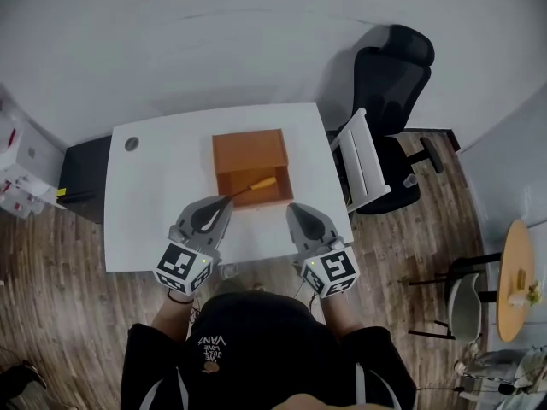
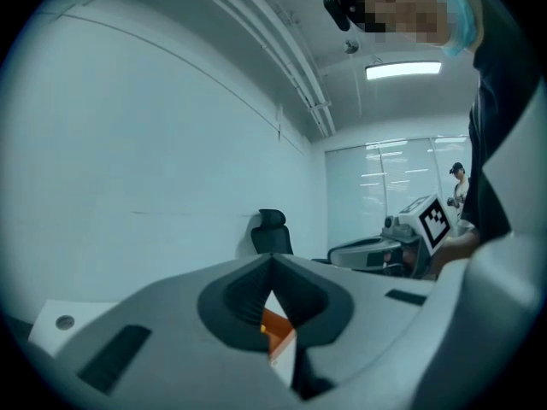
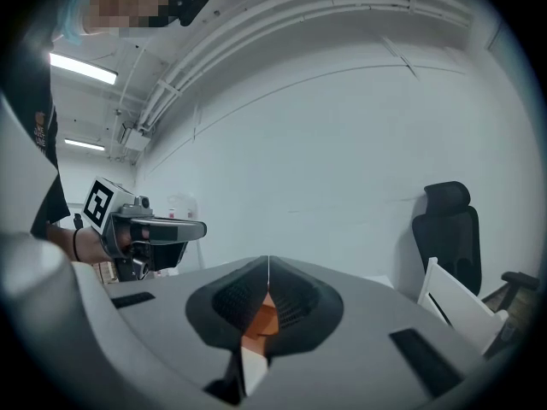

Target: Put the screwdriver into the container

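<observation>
An orange container (image 1: 249,150) stands open on the white table (image 1: 162,195). The screwdriver (image 1: 256,185), with a yellow-orange handle, lies slantwise in its near part, shaft pointing at my left gripper (image 1: 227,202). That gripper's shut tips overlap the box's near left corner; whether they touch the shaft is hidden. In the left gripper view the gripper (image 2: 272,259) has its jaws together, and a sliver of the container (image 2: 278,338) shows below them. My right gripper (image 1: 295,208) hovers shut at the near right corner. In the right gripper view its jaws (image 3: 268,263) meet, with the container (image 3: 261,319) behind.
A black office chair (image 1: 389,84) and a white chair (image 1: 363,165) stand right of the table. A black cabinet (image 1: 81,178) sits at its left. The table has a round cable hole (image 1: 131,143). A round wooden side table (image 1: 515,276) is far right.
</observation>
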A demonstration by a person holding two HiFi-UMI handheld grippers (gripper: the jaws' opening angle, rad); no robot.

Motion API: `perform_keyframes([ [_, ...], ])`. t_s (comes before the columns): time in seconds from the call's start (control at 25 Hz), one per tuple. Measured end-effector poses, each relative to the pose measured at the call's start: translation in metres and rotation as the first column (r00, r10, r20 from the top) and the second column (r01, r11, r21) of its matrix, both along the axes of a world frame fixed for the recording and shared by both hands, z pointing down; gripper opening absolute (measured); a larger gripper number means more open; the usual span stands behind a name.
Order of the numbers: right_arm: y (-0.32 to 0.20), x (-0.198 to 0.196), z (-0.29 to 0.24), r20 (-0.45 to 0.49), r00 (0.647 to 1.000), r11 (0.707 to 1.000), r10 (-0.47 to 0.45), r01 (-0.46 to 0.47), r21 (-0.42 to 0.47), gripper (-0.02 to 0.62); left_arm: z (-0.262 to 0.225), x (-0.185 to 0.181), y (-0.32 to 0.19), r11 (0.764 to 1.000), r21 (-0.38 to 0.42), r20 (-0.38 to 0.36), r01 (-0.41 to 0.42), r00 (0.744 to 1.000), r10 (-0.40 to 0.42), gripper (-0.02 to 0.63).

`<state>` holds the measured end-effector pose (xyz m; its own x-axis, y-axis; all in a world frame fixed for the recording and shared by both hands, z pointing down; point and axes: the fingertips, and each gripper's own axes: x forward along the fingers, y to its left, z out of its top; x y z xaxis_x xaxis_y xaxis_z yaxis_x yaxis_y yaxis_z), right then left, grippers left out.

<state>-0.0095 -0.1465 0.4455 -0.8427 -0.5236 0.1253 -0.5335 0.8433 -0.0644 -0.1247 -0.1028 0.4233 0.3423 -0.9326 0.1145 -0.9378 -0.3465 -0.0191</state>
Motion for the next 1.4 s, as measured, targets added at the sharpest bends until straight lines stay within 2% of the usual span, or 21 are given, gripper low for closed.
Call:
perform_keyframes([
  [0.68, 0.009, 0.013, 0.0, -0.008, 1.0, 0.999, -0.028, 0.029, 0.017, 0.012, 0.004, 0.004, 0.041, 0.993, 0.01, -0.017, 0.116, 0.993, -0.116, 0.015],
  [1.4, 0.012, 0.013, -0.004, -0.043, 0.998, 0.997, -0.055, 0.058, 0.052, 0.011, 0.014, 0.001, 0.052, 0.988, -0.011, -0.026, 0.156, 0.987, -0.156, 0.015],
])
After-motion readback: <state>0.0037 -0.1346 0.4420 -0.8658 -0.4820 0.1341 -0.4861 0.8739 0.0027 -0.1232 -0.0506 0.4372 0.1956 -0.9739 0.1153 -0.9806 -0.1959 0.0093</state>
